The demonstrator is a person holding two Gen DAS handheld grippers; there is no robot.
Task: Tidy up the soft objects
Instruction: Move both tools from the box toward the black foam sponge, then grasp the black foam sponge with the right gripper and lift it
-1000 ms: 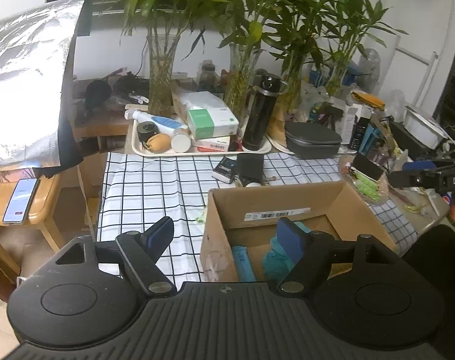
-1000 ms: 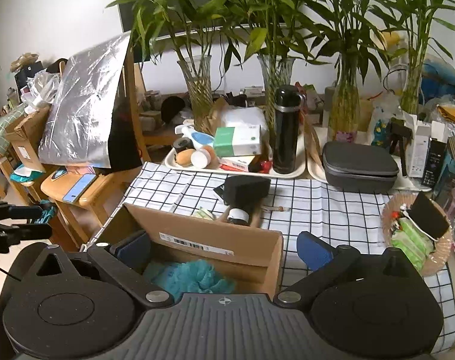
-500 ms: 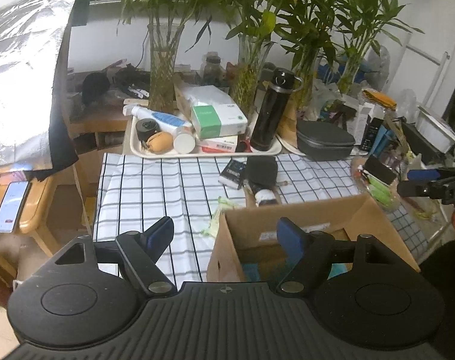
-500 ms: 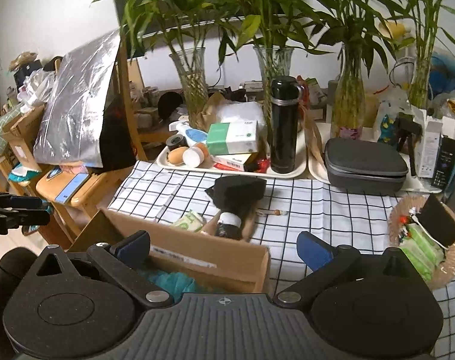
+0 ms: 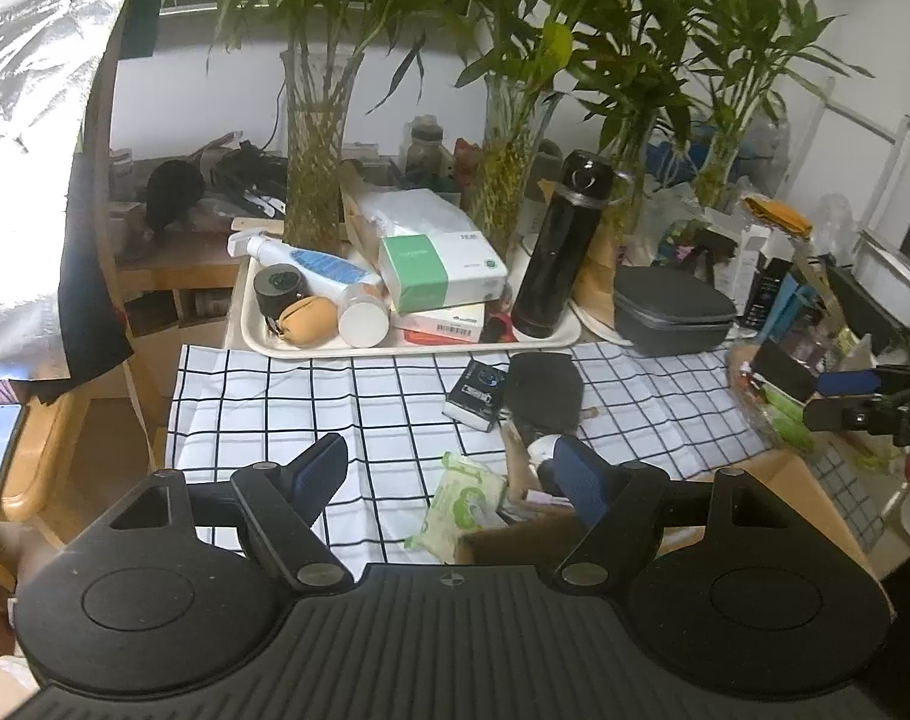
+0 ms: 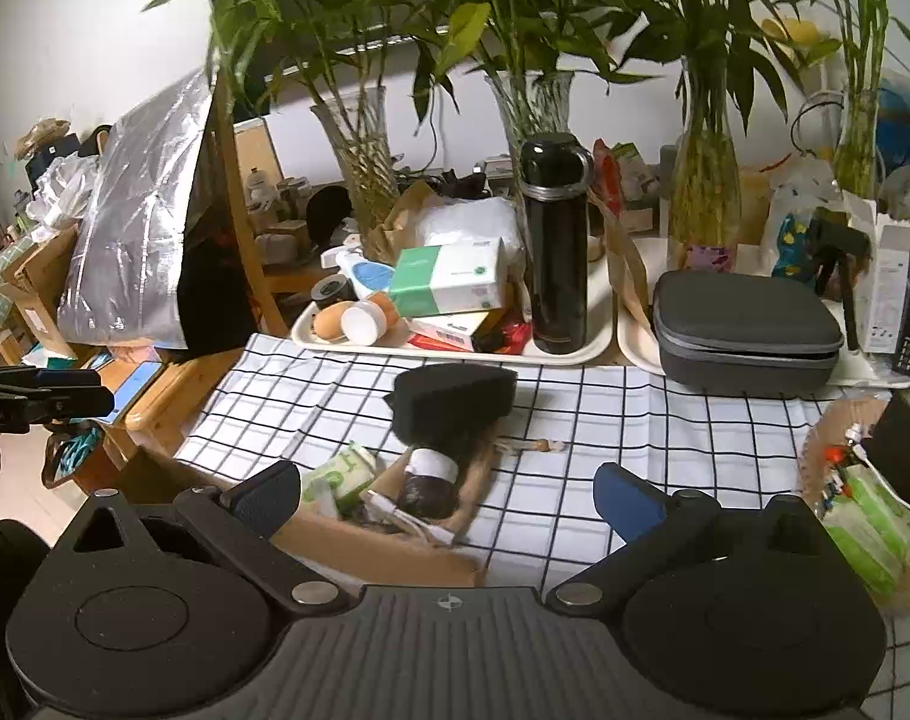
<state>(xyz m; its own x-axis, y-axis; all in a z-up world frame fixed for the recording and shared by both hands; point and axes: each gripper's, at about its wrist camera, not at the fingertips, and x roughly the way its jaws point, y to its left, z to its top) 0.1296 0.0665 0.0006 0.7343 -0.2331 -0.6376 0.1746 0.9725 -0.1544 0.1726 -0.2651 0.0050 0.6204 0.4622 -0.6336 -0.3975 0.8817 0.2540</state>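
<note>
My left gripper is open and empty above the near edge of the checked tablecloth. My right gripper is open and empty too. A cardboard box sits at the near table edge, mostly hidden under both grippers; its far wall shows in the left wrist view. A black soft pouch lies just beyond the box, also in the left wrist view. A green wipes pack lies by the box's far left corner, and in the right wrist view. The box's inside is hidden.
A white tray at the back holds a black flask, a green tissue box and bottles. A grey case sits back right. Glass vases with bamboo line the back. A basket of packets stands right.
Both grippers have moved forward and up over the box, so its blue-green contents have dropped out of view. The pouch and wipes pack now appear closer. Both jaws stay open.
</note>
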